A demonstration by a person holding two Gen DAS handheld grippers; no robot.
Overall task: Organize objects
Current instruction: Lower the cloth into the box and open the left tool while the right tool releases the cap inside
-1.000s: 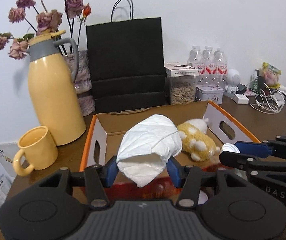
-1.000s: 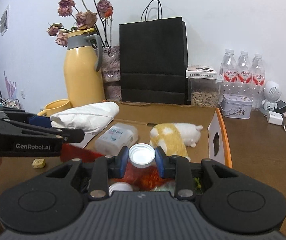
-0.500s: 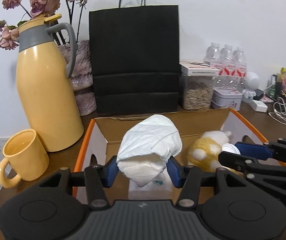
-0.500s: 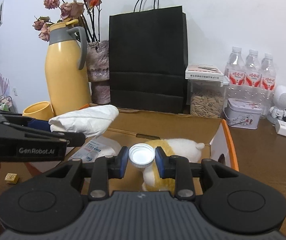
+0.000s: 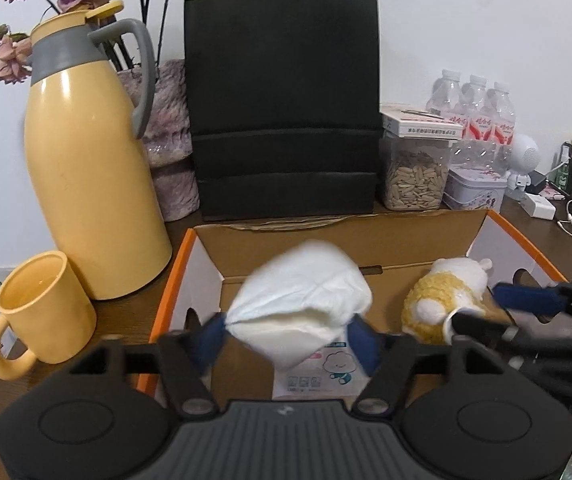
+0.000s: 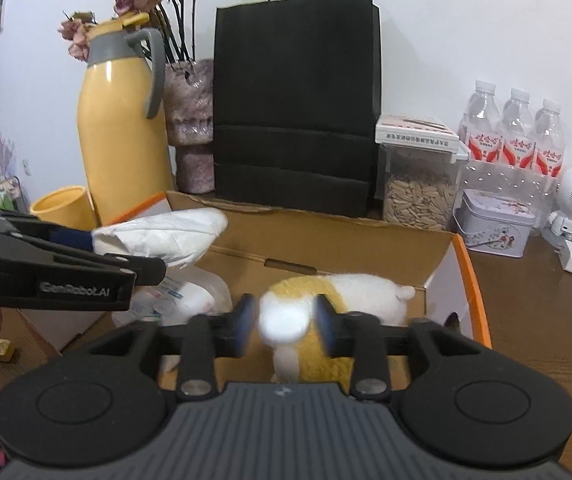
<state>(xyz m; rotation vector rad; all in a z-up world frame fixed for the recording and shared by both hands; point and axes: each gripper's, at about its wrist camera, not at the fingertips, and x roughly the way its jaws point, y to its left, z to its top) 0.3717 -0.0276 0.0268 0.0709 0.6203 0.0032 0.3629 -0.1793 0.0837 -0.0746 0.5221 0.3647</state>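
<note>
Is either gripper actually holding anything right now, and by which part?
Neither. Both are opening over the box: left gripper releasing the white bundle, right gripper letting go of the white-capped bottle.

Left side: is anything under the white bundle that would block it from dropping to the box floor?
Partly. The white soft bundle sits between the left gripper's opening jaws, over the open cardboard box. A plastic wipes pack with a cloud print lies directly beneath it, so it would likely land on that rather than bare floor.

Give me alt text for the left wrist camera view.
The left tool is opening around a white folded bundle above an open cardboard box that holds a yellow-and-white plush toy. A yellow jug, a yellow mug and a black paper bag stand behind.
</note>
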